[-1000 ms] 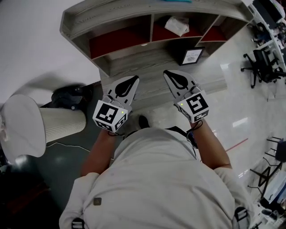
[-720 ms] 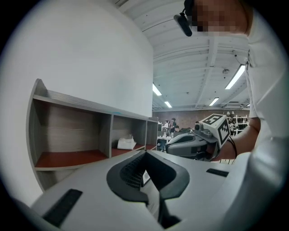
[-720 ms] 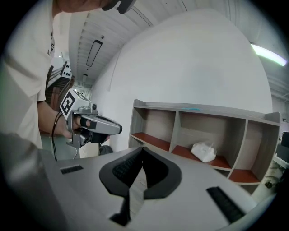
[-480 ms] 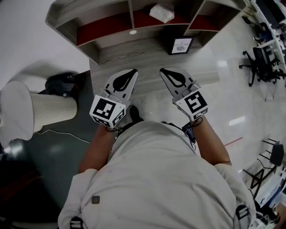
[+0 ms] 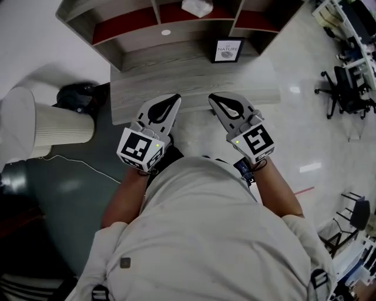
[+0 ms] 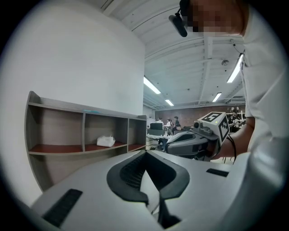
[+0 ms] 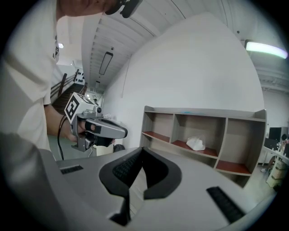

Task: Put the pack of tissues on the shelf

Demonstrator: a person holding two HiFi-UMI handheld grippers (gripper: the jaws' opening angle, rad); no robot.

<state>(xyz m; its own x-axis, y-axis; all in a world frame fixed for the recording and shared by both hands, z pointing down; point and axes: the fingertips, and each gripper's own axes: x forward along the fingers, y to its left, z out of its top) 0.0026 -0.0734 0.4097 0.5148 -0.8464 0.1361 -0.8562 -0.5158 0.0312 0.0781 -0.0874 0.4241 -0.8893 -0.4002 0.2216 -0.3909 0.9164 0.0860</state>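
Note:
The white pack of tissues (image 5: 197, 7) lies in the middle compartment of the grey wooden shelf (image 5: 135, 44), on its red floor. It also shows in the left gripper view (image 6: 106, 141) and the right gripper view (image 7: 196, 144). My left gripper (image 5: 170, 101) and right gripper (image 5: 216, 99) hang side by side in front of my chest, short of the shelf's lower ledge. Both are shut with nothing between the jaws. Each gripper's own view shows its tips meeting, left gripper (image 6: 145, 154) and right gripper (image 7: 142, 151), well away from the shelf.
A small framed picture (image 5: 228, 50) stands on the grey ledge (image 5: 176, 76) below the compartments. A white ribbed cylinder (image 5: 59, 126) and a black object (image 5: 76, 94) stand on the floor at the left, with a thin cable nearby. Office chairs (image 5: 346, 88) stand at the far right.
The shelf has slid toward the top of the head view as I back away from it. Both grippers stay shut and empty, held in the same pose.

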